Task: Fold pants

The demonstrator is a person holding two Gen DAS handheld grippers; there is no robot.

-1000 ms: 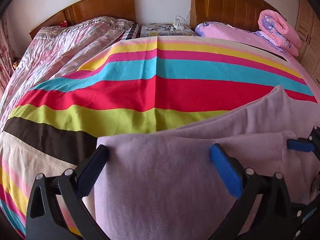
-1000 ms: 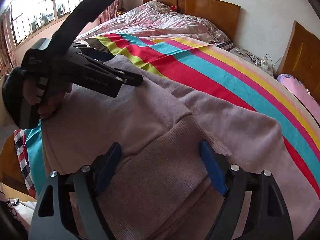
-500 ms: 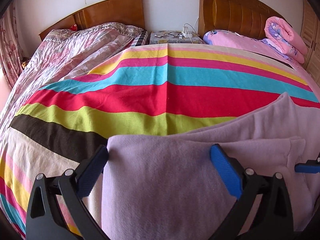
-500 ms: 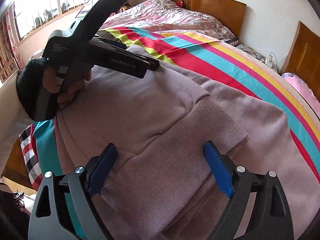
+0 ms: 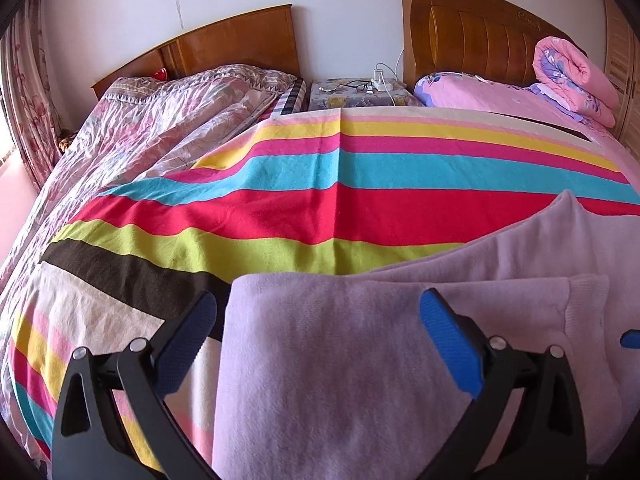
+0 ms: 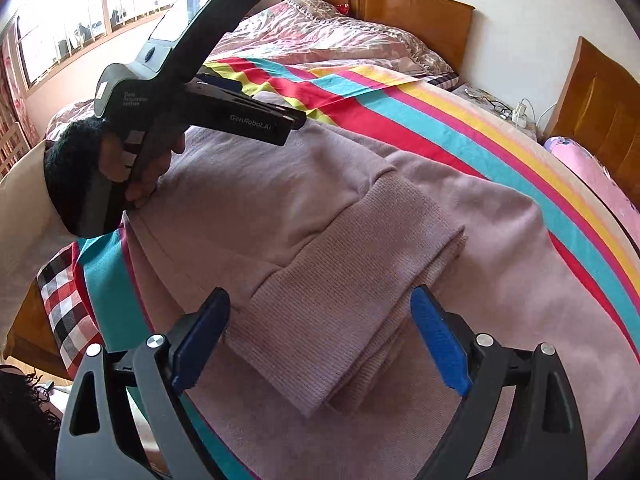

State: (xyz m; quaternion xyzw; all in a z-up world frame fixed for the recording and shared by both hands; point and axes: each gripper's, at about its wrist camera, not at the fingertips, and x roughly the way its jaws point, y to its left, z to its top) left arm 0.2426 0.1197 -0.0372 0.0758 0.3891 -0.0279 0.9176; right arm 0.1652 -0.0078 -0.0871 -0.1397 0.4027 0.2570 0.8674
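The lilac fleece pants [image 5: 360,360] lie folded on the striped blanket [image 5: 280,216] at the near edge of the bed. The ribbed waistband [image 6: 352,300] lies on top in the right wrist view, over the folded pants [image 6: 260,208]. My left gripper [image 5: 318,344] is open and hovers over the left end of the fold, holding nothing. My right gripper [image 6: 320,344] is open just above the waistband, holding nothing. The left gripper also shows in the right wrist view [image 6: 192,92], held in a hand above the far end of the pants.
Two beds with wooden headboards stand side by side. A floral quilt [image 5: 140,128] covers the left bed. A nightstand [image 5: 356,94] with glasses and a charger sits between them. A rolled pink quilt [image 5: 576,76] lies at the far right. A checked cloth [image 6: 68,308] hangs off the near edge.
Both grippers have lifted and drawn back a little from the pants. The pants lie still. The right gripper's tip has slid out to the right edge of the left wrist view.
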